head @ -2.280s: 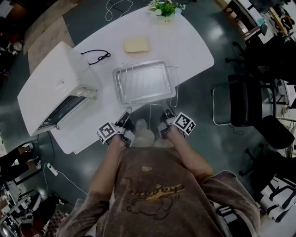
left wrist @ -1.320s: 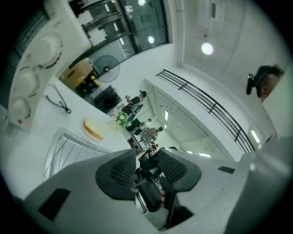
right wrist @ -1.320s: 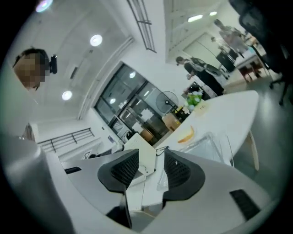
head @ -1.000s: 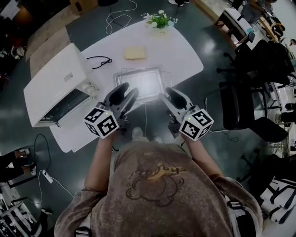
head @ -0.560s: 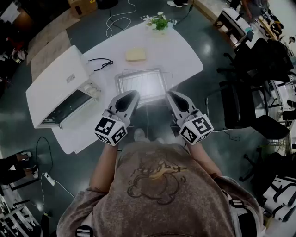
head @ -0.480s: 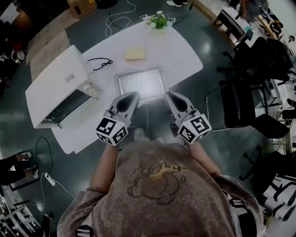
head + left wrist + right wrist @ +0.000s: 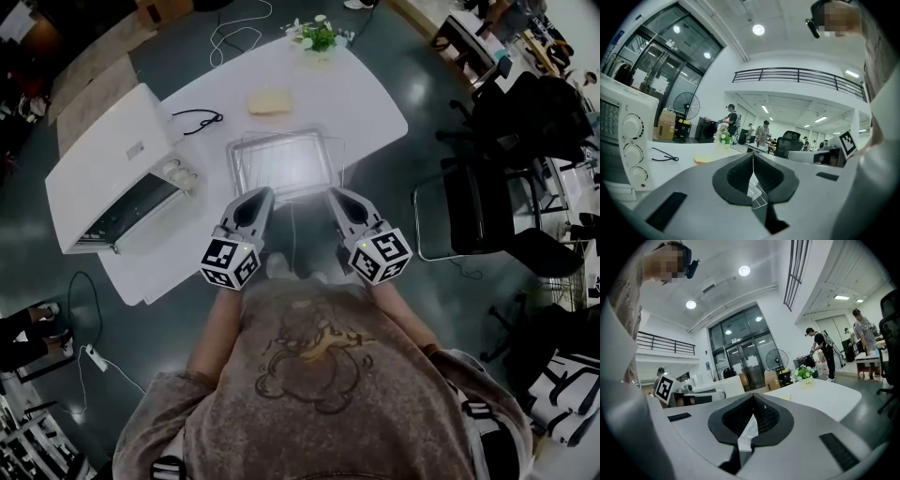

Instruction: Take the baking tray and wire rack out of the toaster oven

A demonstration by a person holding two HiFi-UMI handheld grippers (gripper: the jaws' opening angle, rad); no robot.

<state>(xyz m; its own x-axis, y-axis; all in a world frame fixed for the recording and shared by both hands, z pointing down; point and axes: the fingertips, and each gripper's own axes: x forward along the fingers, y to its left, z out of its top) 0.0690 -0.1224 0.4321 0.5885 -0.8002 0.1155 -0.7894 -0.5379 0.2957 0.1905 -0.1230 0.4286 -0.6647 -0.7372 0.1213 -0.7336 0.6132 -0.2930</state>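
Baking tray (image 7: 281, 164) sitting on wire rack (image 7: 338, 159), both on the surface (image 7: 375, 94) beside toaster oven (image 7: 112, 169). Left gripper (image 7: 261, 193) and right gripper (image 7: 333, 194) hovering near them, jaws pressed together, empty. Removal looking done; next is probably just backing off.

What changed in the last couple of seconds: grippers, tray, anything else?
The left gripper and right gripper drew back from the near edge of the tray, toward the person. Their jaws were apart a second ago and are now shut on nothing. The tray, the wire rack under it and the toaster oven stayed put on the table.
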